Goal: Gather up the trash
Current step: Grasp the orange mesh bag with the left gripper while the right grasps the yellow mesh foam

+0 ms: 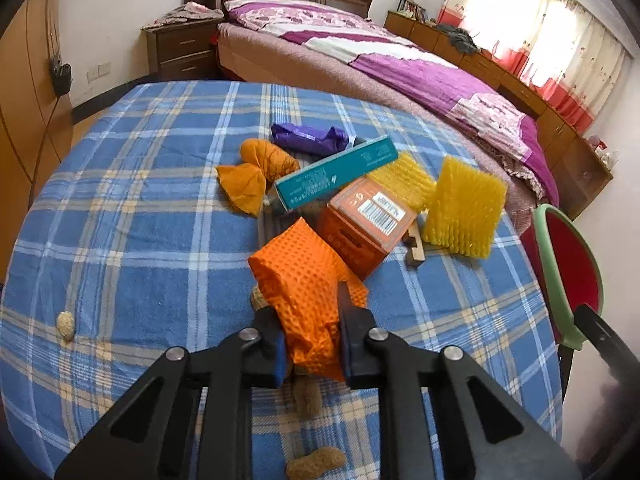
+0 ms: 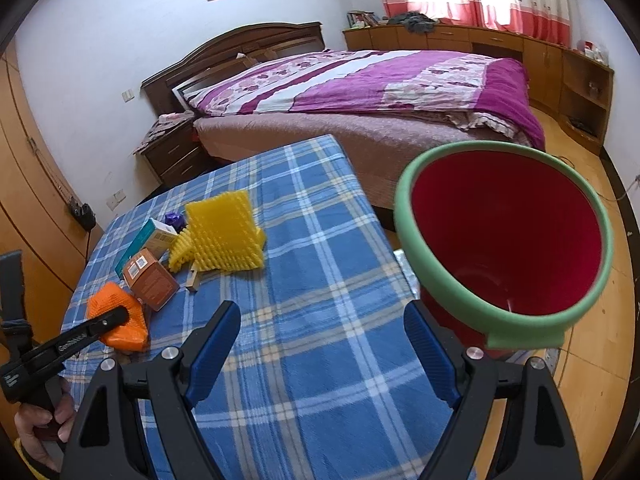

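Wrapper, orange waffle-textured [image 1: 304,292], sits near table edge at 6 o'clock of the trash pile, pinched between the closed pads of left gripper [image 1: 310,344]. Judgement: lift straight up so the peanut shells [image 1: 308,396] underneath stay clear, then carry toward 3 o'clock. Right gripper [image 2: 320,344] wide open, holding nothing. Red bin with green rim [image 2: 440,292] beside the blue plaid table [image 2: 320,240] looks empty inside.

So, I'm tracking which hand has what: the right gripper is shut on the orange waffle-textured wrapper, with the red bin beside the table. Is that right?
Not quite: it is the left gripper that is shut on the orange wrapper, as the left wrist view shows. The right gripper is open and holds nothing. The red bin does stand beside the table.
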A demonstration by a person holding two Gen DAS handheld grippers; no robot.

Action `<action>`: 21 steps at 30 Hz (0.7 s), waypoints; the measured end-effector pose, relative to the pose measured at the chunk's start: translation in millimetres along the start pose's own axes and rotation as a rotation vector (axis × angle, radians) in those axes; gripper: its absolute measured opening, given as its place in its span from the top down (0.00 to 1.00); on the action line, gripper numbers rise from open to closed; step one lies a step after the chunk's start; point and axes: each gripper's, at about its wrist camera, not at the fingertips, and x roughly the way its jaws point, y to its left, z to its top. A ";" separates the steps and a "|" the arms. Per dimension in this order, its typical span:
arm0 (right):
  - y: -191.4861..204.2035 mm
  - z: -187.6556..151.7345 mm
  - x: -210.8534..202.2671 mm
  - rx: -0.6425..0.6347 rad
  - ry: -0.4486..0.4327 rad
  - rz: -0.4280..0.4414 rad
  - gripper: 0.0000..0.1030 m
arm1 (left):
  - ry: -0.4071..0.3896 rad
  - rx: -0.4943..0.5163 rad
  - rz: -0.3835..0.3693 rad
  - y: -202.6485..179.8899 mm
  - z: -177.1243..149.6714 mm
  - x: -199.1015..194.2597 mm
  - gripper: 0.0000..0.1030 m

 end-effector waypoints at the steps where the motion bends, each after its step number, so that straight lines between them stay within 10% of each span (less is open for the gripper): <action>1: 2.8 1.4 2.0 -0.007 0.001 0.002 0.17 | -0.011 -0.001 -0.002 1.7 1.3 -3.9 0.82; 21: 58.1 44.2 94.5 -0.100 0.050 0.097 0.17 | -0.128 -0.058 0.063 40.5 38.5 -17.9 0.82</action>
